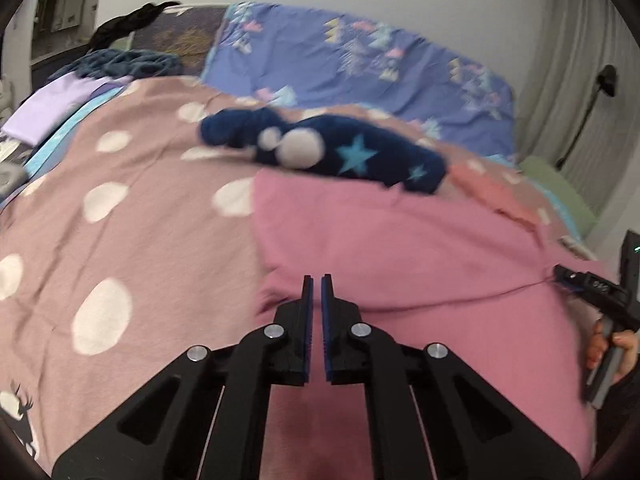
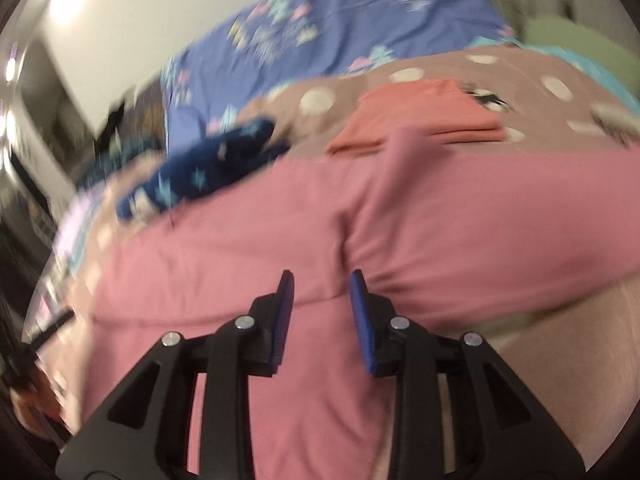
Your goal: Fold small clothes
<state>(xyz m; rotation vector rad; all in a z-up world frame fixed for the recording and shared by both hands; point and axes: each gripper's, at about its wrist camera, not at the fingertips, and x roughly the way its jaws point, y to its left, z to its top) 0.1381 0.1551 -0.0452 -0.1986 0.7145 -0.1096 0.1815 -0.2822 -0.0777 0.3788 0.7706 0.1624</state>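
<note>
On the far left of the bed lies a pale lilac folded cloth (image 1: 52, 110), with a dark teal knit (image 1: 128, 62) bunched behind it. The dusty-pink spotted blanket (image 1: 120, 208) covers the left and middle of the bed. Further right, toward the far side, a navy star-printed garment (image 1: 340, 152) lies crumpled on the blanket, touching the far edge of the pink garment (image 1: 400, 240), which is spread across the near right of the bed. Behind them is a blue patterned pillow (image 1: 360, 64).

The left gripper (image 1: 316, 280) hovers over the near edge of the pink garment, its jaws clenched almost together with only a thin slit between the blue pads and no cloth visibly caught there. Further right, a folded coral garment (image 2: 420, 116) rests on the blanket just beyond the pink one. The right gripper (image 2: 322, 276) stands over a crease in the pink garment, its jaws released, parted with nothing pinched.
</note>
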